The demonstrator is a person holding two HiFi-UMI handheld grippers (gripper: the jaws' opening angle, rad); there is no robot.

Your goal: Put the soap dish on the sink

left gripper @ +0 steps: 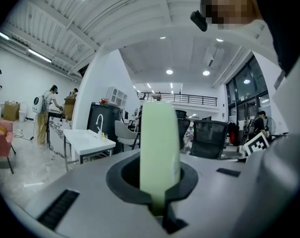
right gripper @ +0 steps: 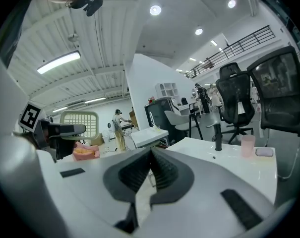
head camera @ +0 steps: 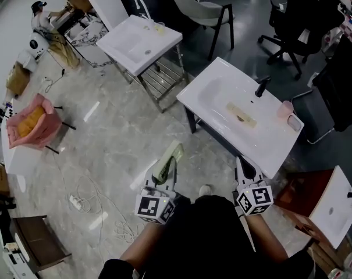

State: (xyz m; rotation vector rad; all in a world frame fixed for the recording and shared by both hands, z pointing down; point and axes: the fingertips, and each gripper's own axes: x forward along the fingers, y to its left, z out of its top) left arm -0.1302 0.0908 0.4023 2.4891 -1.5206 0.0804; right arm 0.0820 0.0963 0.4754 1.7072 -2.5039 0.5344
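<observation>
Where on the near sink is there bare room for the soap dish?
On the sink, the front rim nearest you is bare, as is the left end. Crowded: the far right corner, with black faucet and pink cup; a yellowish strip lies in the basin.

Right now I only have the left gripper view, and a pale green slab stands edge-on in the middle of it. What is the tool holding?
Observer: The right gripper view shows it side-on. It is the soap dish, a slatted pale green tray, gripped in the left tool.
Operator: Where is the sink I should aim for?
Observer: In the head view the nearest white sink stands ahead and to the right of the dish, with a black faucet and a pink cup along its far edge.
Operator: Is the other tool free?
Observer: Yes. The right gripper view shows the right tool shut with nothing in it.
</observation>
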